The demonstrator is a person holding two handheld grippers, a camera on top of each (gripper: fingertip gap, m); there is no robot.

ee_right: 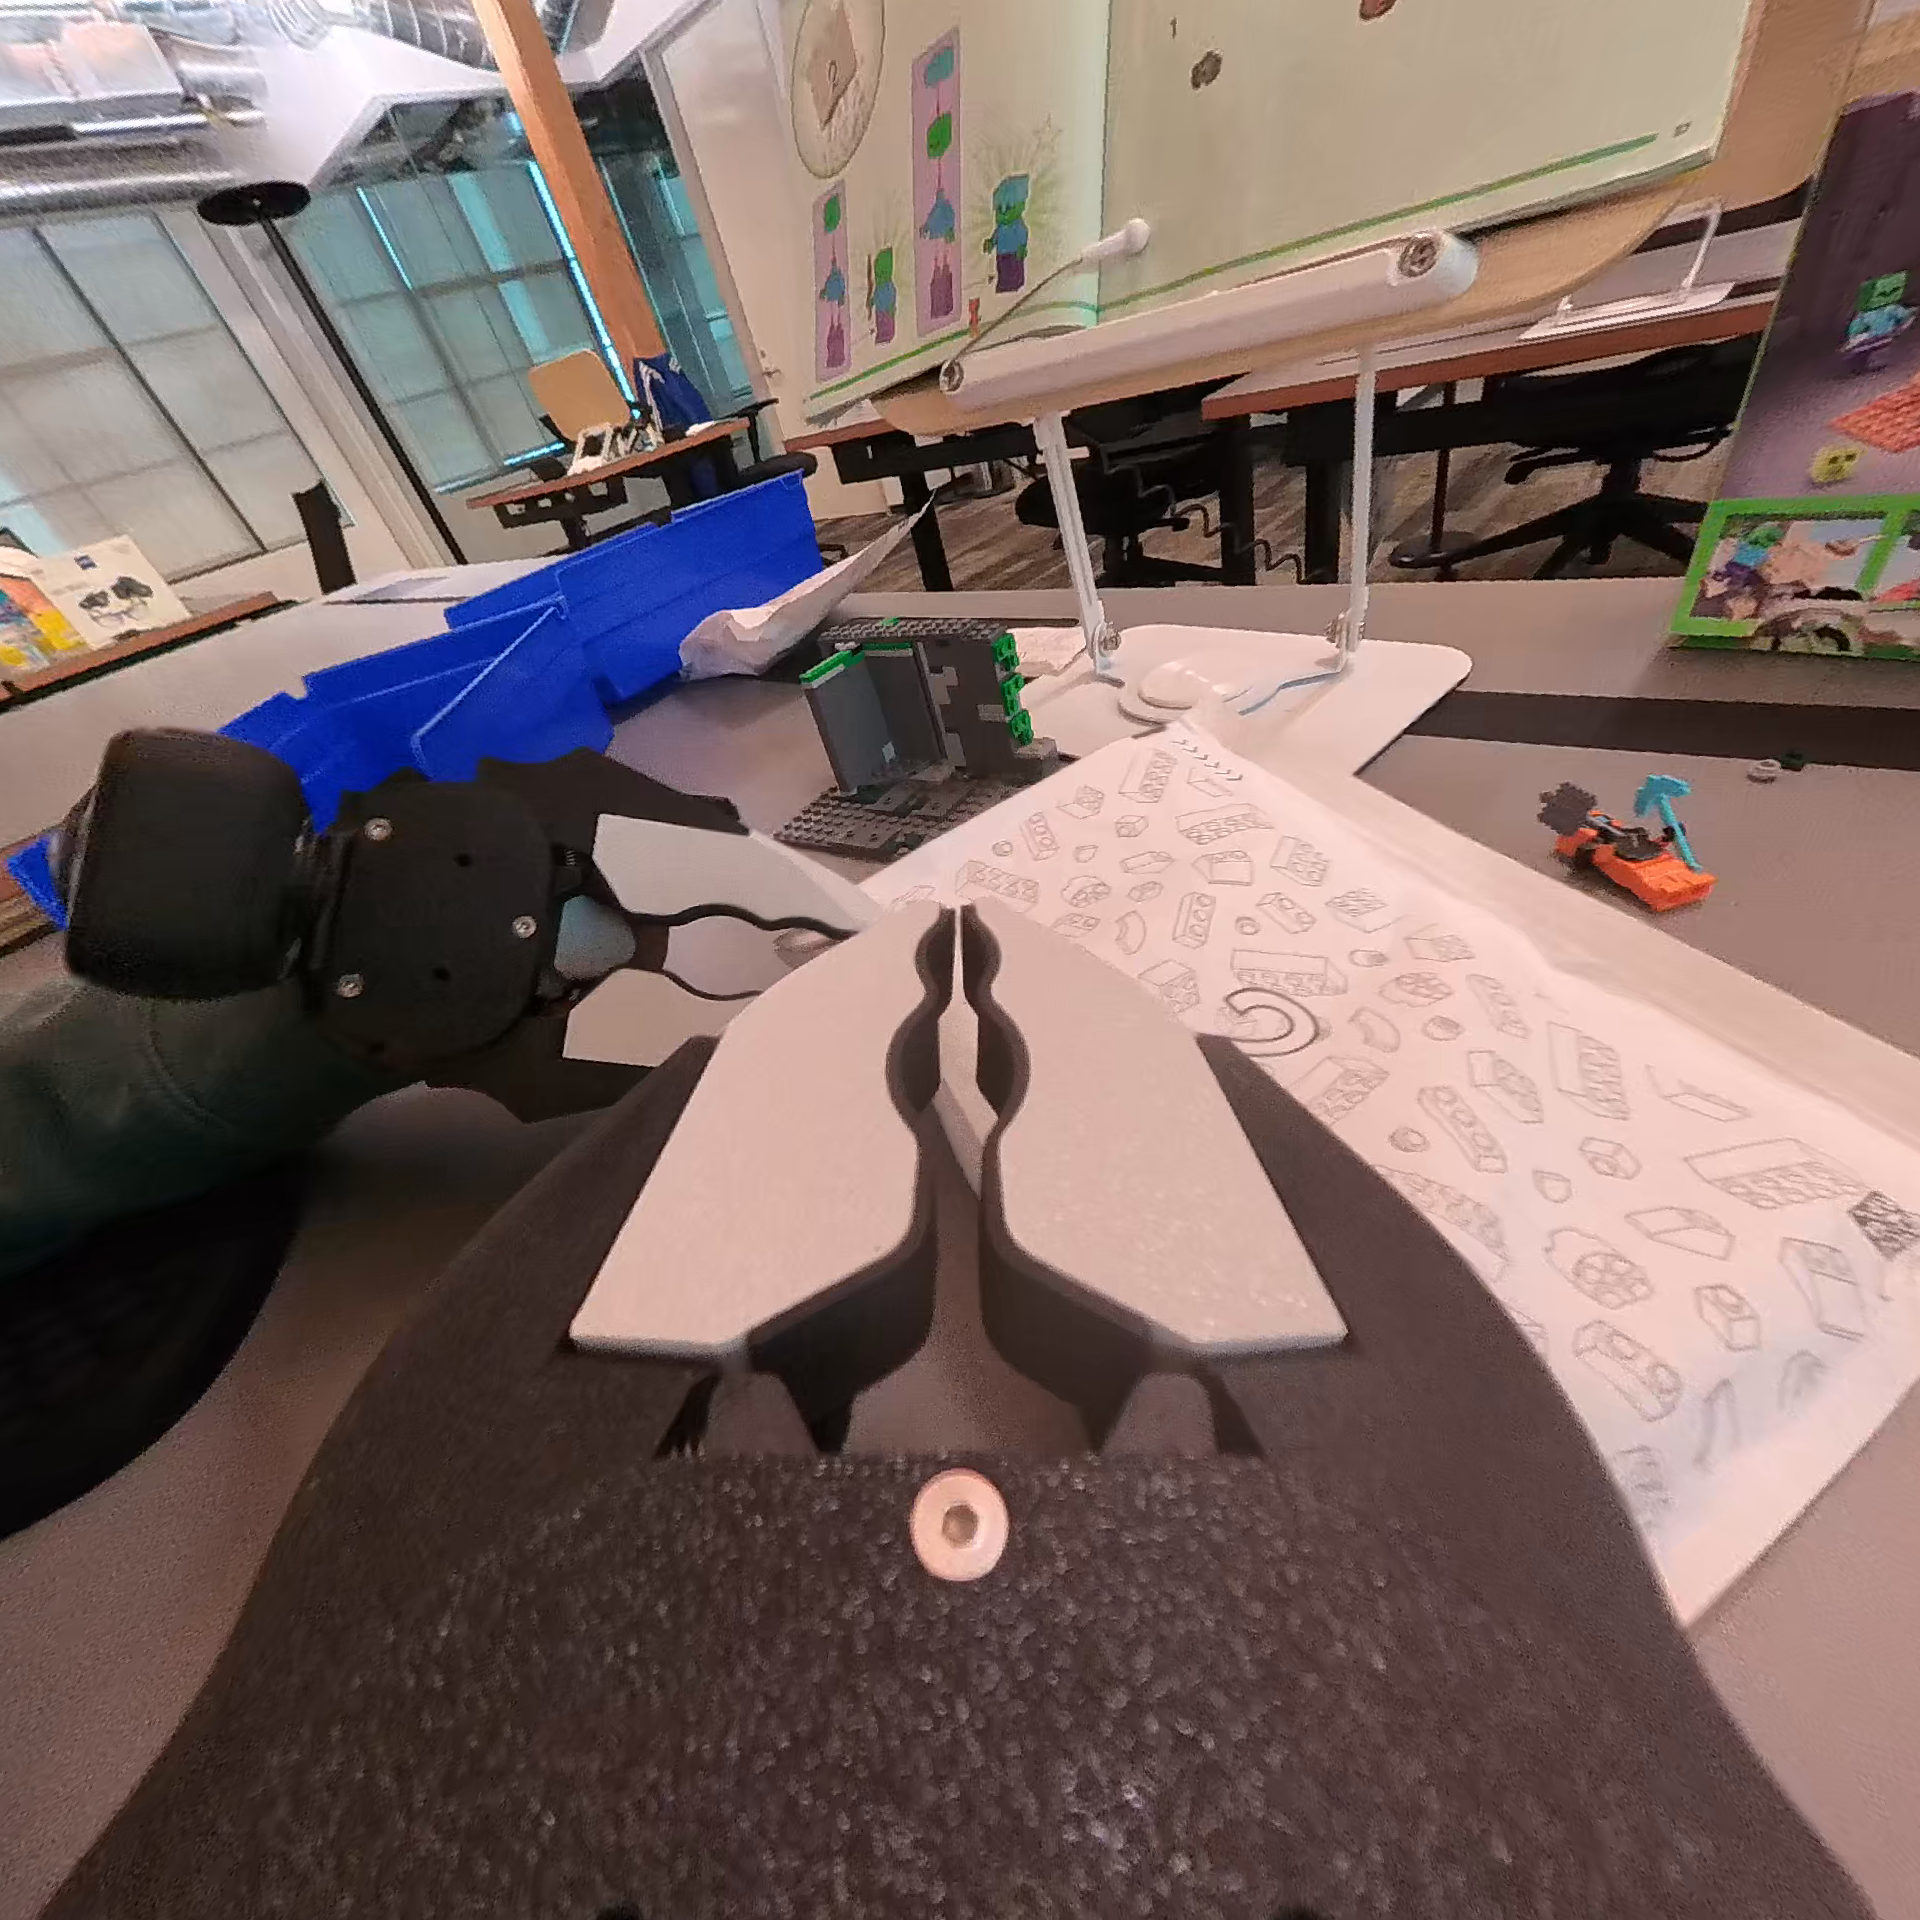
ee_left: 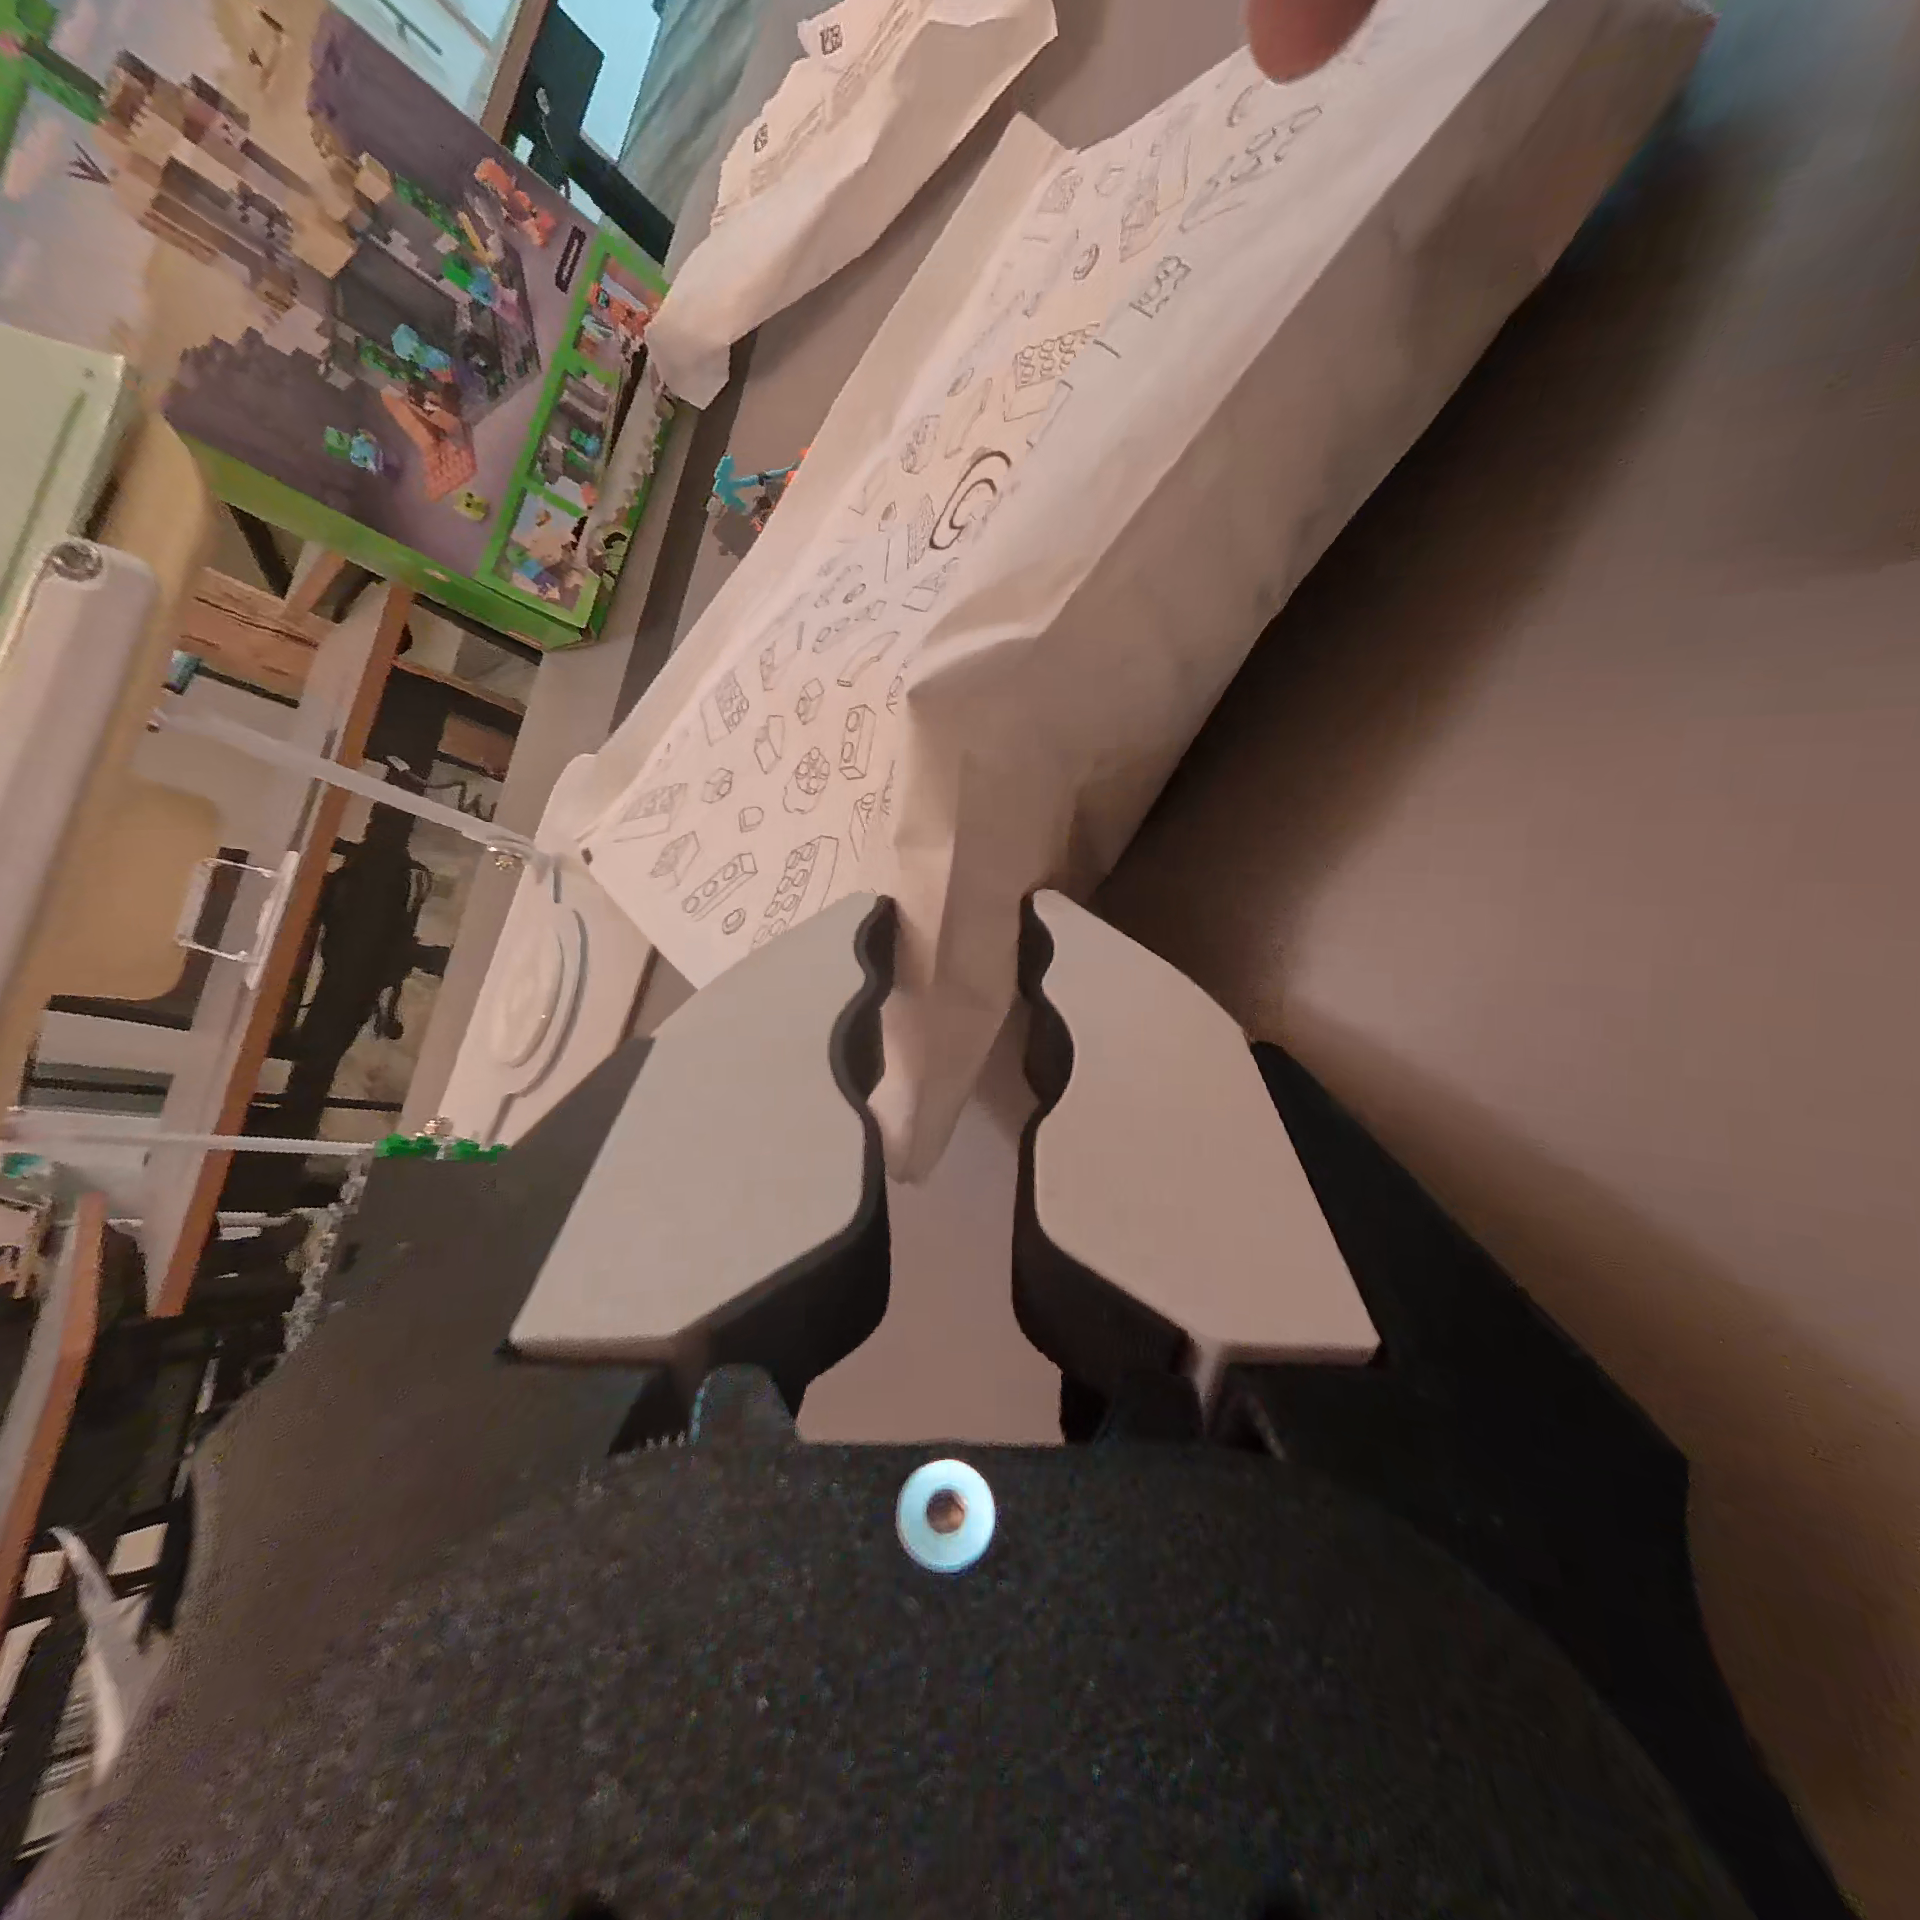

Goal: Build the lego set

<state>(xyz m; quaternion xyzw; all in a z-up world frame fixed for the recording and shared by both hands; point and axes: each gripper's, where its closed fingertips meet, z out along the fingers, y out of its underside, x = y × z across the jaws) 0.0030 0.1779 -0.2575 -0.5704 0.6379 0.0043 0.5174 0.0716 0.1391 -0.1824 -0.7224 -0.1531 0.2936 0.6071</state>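
A white paper bag (ee_left: 1039,468) printed with brick outlines lies on the grey table; it also shows in the right wrist view (ee_right: 1455,1039). My left gripper (ee_left: 956,914) is shut on one corner of the bag, with a fold of paper between its jaws. My right gripper (ee_right: 958,920) is shut on the bag's edge close by. The left gripper (ee_right: 821,925) also shows in the right wrist view, just left of the right gripper. A partly built grey and green lego structure (ee_right: 925,717) stands behind the bag.
The lego set's box (ee_right: 1818,416) stands at the far right. A booklet stand (ee_right: 1195,301) is behind the bag. Blue bins (ee_right: 623,623) and a crumpled bag (ee_left: 831,187) lie farther back. A small orange and teal build (ee_right: 1631,852) sits right of the bag. A fingertip (ee_left: 1309,31) touches the bag's far end. Some 11 cm of space lies between my two pairs of fingers.
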